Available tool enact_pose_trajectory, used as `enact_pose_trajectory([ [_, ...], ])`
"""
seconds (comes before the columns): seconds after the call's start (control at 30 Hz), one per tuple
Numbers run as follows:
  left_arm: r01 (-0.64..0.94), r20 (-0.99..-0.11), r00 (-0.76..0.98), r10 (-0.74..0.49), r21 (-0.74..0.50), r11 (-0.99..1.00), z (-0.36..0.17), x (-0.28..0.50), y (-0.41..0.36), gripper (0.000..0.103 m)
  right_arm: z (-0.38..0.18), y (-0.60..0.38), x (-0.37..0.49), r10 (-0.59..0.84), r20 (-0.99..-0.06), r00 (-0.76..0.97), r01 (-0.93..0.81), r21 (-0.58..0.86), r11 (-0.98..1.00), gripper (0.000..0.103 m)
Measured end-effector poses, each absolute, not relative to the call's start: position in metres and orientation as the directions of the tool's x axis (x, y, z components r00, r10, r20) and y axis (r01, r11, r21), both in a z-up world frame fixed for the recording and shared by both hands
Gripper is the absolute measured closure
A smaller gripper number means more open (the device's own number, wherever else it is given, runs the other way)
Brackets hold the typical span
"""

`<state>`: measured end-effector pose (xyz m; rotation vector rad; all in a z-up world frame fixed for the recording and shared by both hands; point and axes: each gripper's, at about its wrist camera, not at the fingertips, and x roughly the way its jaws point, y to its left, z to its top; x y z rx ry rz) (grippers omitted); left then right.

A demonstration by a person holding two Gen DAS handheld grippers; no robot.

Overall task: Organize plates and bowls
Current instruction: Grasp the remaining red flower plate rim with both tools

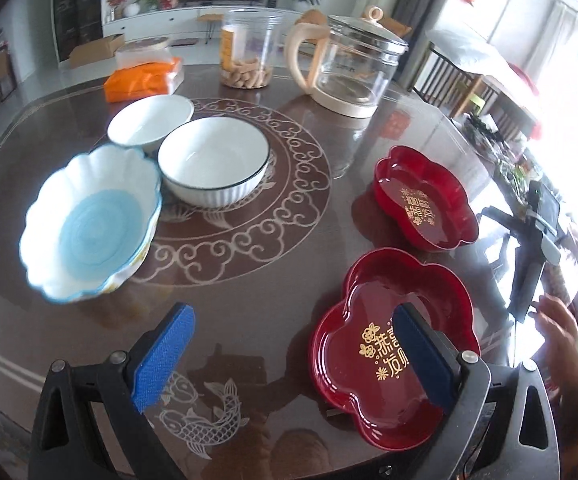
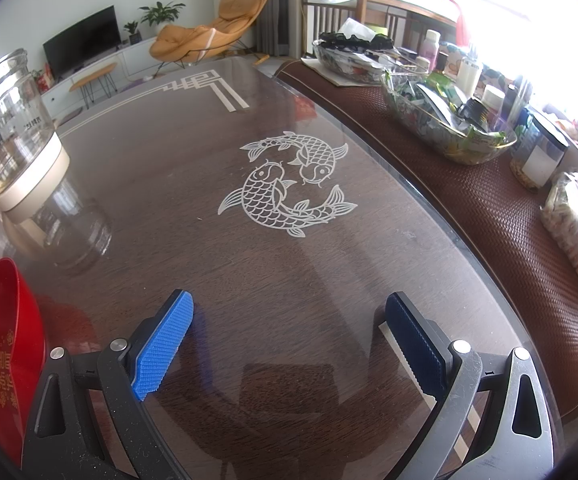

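Left wrist: near red plate (image 1: 373, 344) flat, long axis fwd.

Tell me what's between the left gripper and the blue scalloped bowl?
Nothing: in the left wrist view, only bare glass tabletop lies between the open left gripper and the blue scalloped bowl.

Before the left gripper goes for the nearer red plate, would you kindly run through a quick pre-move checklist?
1. Left gripper open, holding nothing: ok.
2. Right gripper open, holding nothing: ok.
3. Nearer red plate holds nothing: ok.
4. Farther red plate apart from it: ok.
5. The person's hand away from the plate: ok.
6. Left fingers straddling the plate's rim: not ok.
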<state>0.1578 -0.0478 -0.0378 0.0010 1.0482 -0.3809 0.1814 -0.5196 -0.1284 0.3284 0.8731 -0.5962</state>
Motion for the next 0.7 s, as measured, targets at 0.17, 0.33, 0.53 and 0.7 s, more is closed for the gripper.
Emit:
enact_pose_trajectory([
  [0.17,0.396,-0.853,0.425,-0.302,-0.125,0.91,-0.031,0.193,-0.085,0.004,-0.128,-0.519,0.181,-0.352,-0.794,0.496,0.611,0.031,0.791,0.004],
  [0.33,0.416,-0.867,0.362,-0.342,-0.178,0.892,-0.039,0.244,-0.123,0.004,-0.128,-0.52,0.182,-0.352,-0.793,0.497,0.61,0.031,0.792,0.004],
  [0.53,0.416,-0.886,0.327,-0.329,-0.177,0.892,-0.056,0.293,-0.16,0.005,-0.09,-0.512,0.172,-0.084,-0.817,0.57,0.462,0.234,0.855,0.007],
  [0.7,0.424,-0.916,0.255,-0.309,-0.181,0.887,-0.079,0.318,-0.193,0.023,-0.078,-0.458,0.185,0.229,-0.847,0.48,0.266,0.389,0.882,0.008],
])
